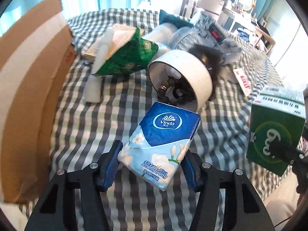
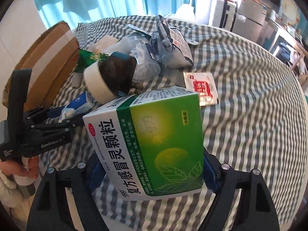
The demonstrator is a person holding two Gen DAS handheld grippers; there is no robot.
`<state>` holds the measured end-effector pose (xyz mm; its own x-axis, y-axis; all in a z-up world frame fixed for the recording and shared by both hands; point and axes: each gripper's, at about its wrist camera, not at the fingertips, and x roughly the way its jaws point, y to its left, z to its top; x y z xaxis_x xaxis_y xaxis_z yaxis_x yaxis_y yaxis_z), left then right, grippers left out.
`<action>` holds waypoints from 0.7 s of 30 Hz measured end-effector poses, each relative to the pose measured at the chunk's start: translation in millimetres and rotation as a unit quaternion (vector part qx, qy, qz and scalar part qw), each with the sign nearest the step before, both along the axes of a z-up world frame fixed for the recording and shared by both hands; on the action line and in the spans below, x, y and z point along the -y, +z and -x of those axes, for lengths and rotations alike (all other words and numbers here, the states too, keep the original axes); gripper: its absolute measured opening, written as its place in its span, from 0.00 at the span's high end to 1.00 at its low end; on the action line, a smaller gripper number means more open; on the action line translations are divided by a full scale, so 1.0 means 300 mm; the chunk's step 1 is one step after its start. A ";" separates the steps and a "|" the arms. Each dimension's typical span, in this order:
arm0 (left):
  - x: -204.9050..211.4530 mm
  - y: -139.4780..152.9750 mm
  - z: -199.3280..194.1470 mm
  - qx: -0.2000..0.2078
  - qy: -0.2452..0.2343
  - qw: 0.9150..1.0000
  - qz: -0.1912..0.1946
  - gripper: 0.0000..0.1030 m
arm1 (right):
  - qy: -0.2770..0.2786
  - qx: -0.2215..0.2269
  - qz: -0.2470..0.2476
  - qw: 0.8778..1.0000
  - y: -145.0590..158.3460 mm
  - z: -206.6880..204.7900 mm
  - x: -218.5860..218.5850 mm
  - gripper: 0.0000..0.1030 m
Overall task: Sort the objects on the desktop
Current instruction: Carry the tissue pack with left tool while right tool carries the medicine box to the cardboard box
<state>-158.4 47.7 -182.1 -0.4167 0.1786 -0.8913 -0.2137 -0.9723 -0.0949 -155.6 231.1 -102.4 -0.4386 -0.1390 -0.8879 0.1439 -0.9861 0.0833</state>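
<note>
Blue-wrapped tissue pack (image 1: 159,146) sat pinched in the left gripper (image 1: 152,163); the right gripper (image 2: 152,173) clamped the medicine box (image 2: 154,142) (carry each level toward the cardboard box (image 1: 32,88) at the table's left edge).

My tissue pack (image 1: 160,144) reads "Vinda" and "Ultra Strong". My medicine box (image 2: 154,144) shows "999", "OTC" and "复方感冒灵颗粒". My left claw (image 2: 63,118) says "GenRobot.AI".

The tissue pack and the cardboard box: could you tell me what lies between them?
In the left wrist view, only bare checked cloth lies between the tissue pack and the cardboard box.

Blue tissue pack (image 1: 159,146) and green medicine box (image 2: 154,144), both held aloft.
</note>
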 end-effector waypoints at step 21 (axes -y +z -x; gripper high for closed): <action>0.113 0.473 -0.283 -0.083 0.037 0.995 -0.042 0.42 | -0.057 -0.089 0.058 0.993 0.449 -0.371 0.127 0.21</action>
